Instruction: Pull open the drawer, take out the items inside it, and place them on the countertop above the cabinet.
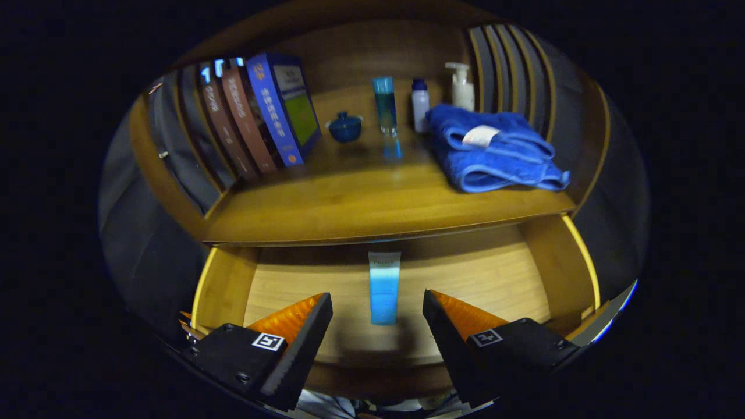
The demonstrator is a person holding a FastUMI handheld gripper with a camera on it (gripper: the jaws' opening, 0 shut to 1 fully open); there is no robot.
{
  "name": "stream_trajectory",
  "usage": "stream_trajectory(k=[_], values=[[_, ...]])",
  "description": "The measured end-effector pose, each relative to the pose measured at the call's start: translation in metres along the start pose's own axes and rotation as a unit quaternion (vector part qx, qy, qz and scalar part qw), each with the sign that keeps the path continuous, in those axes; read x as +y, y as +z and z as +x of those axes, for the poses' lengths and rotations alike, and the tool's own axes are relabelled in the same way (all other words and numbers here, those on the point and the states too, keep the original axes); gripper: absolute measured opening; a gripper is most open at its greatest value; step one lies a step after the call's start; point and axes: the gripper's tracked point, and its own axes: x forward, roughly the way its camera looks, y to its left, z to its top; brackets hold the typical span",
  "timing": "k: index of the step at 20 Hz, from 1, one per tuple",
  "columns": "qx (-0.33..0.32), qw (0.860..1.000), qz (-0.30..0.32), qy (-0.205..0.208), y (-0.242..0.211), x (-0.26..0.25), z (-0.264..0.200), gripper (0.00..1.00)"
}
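1. The drawer (233, 285) stands pulled out beneath the countertop (372, 203), so in my judgement the opening step is done and the taking-out step is in hand.
2. On the countertop, from the left edge: leaning books (256, 116), a small blue lidded bowl (345, 127), a tall blue bottle (386, 113), a small white bottle (419, 105), a pump bottle (462, 86) and a folded blue towel (495, 152) by the right edge.
3. A blue tube (384, 288) lies lengthwise on the drawer floor, about midway between its side walls, partly under the countertop's front edge.
4. The gripper (377, 317) hovers released, fingers spread wide, the tube's near end between them, untouched.
5. Next, likely: lower, centre on the tube, close, lift to the bare front of the countertop.
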Motion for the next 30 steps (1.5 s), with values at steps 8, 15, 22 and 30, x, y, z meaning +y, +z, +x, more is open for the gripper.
stream_trajectory(k=[8, 15, 22, 30], values=[[0.13, 0.99, -0.027, -0.048, -0.029, -0.01, 0.059, 0.98], [0.164, 0.985, -0.025, -0.048, -0.037, -0.004, 0.072, 0.79], [0.167, 0.984, -0.047, -0.04, -0.04, -0.002, 0.076, 0.42], [0.133, 0.991, -0.03, 0.007, -0.042, 0.008, 0.008, 0.43]])
